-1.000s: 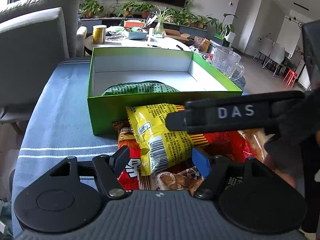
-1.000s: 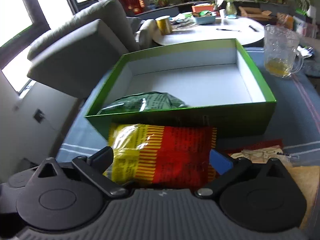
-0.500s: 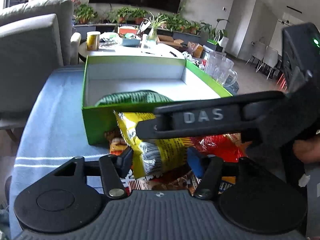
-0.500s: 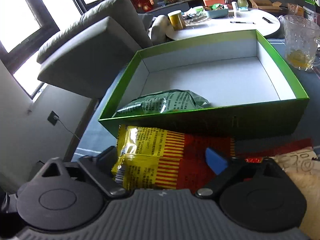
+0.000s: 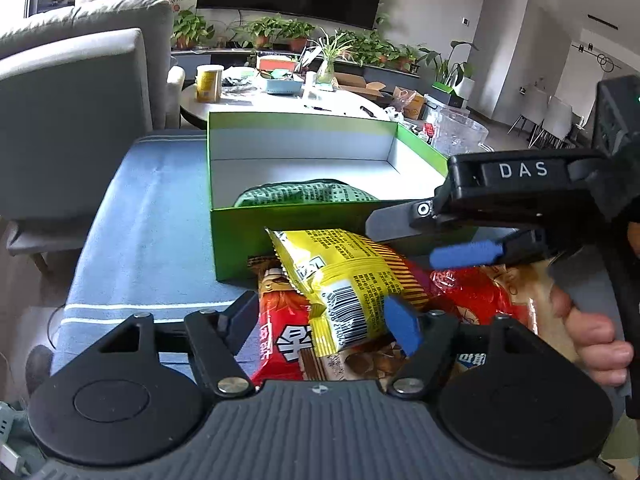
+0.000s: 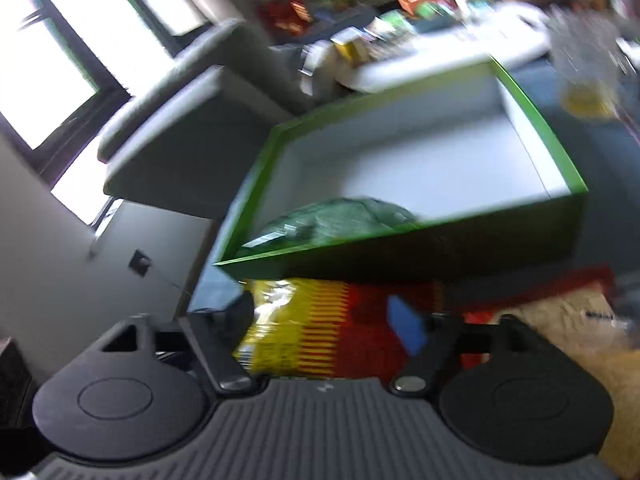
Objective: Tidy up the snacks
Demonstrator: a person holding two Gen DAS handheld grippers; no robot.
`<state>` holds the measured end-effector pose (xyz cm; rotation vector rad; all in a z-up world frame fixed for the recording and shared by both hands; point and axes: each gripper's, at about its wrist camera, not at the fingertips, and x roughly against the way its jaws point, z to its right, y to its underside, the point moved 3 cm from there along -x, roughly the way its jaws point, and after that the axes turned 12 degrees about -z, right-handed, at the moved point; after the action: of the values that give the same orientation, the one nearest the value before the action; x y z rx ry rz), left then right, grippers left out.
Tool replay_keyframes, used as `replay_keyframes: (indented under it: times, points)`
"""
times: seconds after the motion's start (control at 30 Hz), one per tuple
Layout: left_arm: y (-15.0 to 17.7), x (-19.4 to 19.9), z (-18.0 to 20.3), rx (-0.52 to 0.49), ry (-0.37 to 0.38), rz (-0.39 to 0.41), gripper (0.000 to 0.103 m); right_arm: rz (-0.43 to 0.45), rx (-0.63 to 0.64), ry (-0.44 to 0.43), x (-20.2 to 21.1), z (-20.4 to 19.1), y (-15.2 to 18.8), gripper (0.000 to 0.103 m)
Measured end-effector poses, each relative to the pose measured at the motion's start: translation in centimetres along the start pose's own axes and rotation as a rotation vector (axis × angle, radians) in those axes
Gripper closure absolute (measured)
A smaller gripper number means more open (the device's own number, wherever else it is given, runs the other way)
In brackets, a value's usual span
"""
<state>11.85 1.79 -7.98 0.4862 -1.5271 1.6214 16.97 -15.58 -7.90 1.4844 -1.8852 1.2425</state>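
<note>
A green box (image 5: 256, 236) with a white inside stands on the blue cloth; a green snack bag (image 5: 304, 193) lies in its near corner, also in the right wrist view (image 6: 332, 216). A yellow-and-red striped packet (image 5: 344, 276) lies on a pile of snacks before the box. My left gripper (image 5: 320, 320) is open around the packet's barcode end and a red bag (image 5: 280, 320). My right gripper (image 6: 324, 320) is open over the same packet (image 6: 304, 328); from the left wrist it shows at the right (image 5: 440, 236). The right wrist view is blurred.
A glass pitcher (image 5: 460, 136) stands right of the box. A grey sofa (image 5: 72, 100) is at the left. A white round table (image 5: 280, 100) with a yellow can and plants lies behind. Brown and tan snack bags (image 5: 520, 280) lie at the right.
The right gripper has pulled back to the right and tilted, off the yellow packet. The left gripper has moved a little to the right, its jaws still open around the packet.
</note>
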Motion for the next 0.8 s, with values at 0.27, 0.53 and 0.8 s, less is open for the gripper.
replay_keyframes:
  times: [0.27,0.53,0.8]
  points:
    - [-0.5,-1.1,1.1,-0.039,0.007,-0.003,0.033,-0.056,-0.031,0.073,-2.0,-0.1,-0.2,0.001]
    - [-0.1,-1.1,0.9,-0.041,0.043,0.008,0.064,-0.109,-0.030,0.035,-2.7,0.2,-0.3,0.001]
    - [0.1,0.7,-0.5,-0.017,-0.003,0.037,0.067,-0.108,-0.064,-0.017,-1.8,1.4,-0.4,0.001]
